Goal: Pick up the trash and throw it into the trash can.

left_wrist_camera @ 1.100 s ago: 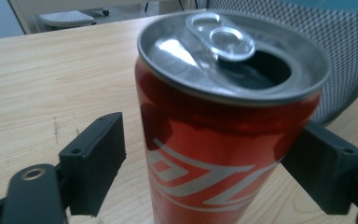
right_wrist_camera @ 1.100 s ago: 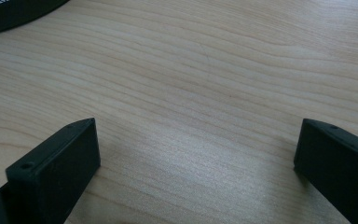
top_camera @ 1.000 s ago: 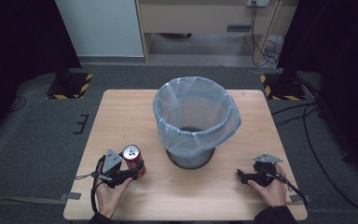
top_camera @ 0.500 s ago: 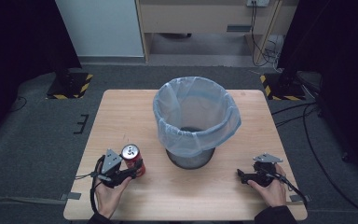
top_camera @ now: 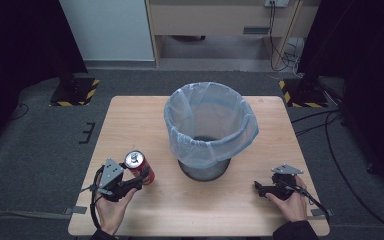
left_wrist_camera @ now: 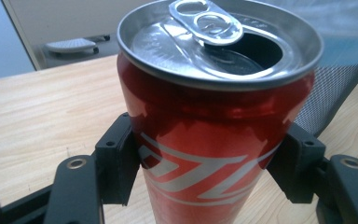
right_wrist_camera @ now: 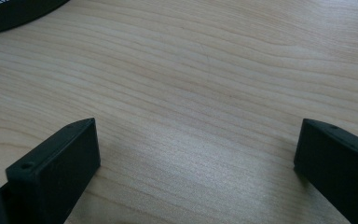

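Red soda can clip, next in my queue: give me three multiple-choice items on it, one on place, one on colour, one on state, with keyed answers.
1. Where is the red soda can relative to the lined waste bin?
A. Inside it
B. To its left, near the table's front edge
C. Behind it

2. What colour is the liner bag in the waste bin?
A. Pale blue
B. Black
C. Yellow

3. What is the state of the left tool?
A. Open above the can
B. Shut on nothing
C. Shut on the can

Answers:
1 B: the high view shows the can left of the bin, at the person's side of the table.
2 A: the translucent bag folded over the rim is pale blue.
3 C: the left gripper view shows both black pads pressed on the can's sides; its tab is already opened.
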A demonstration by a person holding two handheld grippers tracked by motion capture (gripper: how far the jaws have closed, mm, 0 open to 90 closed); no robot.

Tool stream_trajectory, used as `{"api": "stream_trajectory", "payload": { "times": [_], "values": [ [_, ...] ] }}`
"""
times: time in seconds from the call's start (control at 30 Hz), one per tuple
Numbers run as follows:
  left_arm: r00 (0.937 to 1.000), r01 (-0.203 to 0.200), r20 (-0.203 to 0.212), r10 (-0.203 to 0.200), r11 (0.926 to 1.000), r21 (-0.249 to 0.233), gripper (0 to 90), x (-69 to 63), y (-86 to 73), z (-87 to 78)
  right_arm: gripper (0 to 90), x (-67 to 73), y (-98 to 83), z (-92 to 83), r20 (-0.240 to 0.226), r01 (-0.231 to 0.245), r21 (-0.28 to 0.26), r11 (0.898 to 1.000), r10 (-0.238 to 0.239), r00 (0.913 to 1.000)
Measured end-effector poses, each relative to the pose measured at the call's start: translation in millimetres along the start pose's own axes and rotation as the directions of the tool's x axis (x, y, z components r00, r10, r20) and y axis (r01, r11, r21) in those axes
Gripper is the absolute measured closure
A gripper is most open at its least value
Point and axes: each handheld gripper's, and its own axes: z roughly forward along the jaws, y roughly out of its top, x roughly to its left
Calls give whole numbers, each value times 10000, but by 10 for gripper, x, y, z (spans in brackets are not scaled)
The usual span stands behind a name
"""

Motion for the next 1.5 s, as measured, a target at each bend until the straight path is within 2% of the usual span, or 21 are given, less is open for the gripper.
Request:
{"api": "stream_trajectory", "payload": {
  "times": [0.33,0.73,0.93,1.17,1.37,1.5],
  "values": [
    [9999,161,49,-157,9961,-864,333,14,163,-181,4,-1,0,1,8,12,-4,10000,-12,10000],
    [9997,226,141,-202,9803,-1960,334,22,395,-398,4,-1,1,2,7,12,-4,10000,-12,10000],
    [9996,108,278,-42,9702,-2421,333,-14,521,-458,4,0,1,2,-2,2,4,10000,-2,10000],
    [9993,173,379,-64,9554,-2948,333,-29,656,-504,4,-2,1,1,-12,31,15,10000,-31,10000],
    [9989,286,442,-146,9417,-3354,333,-32,787,-515,4,-3,1,2,-7,32,8,10000,-32,10000],
    [9984,386,526,-207,9291,-3679,333,-40,890,-512,4,-2,1,2,-4,12,4,10000,-12,10000]
  ]
}}
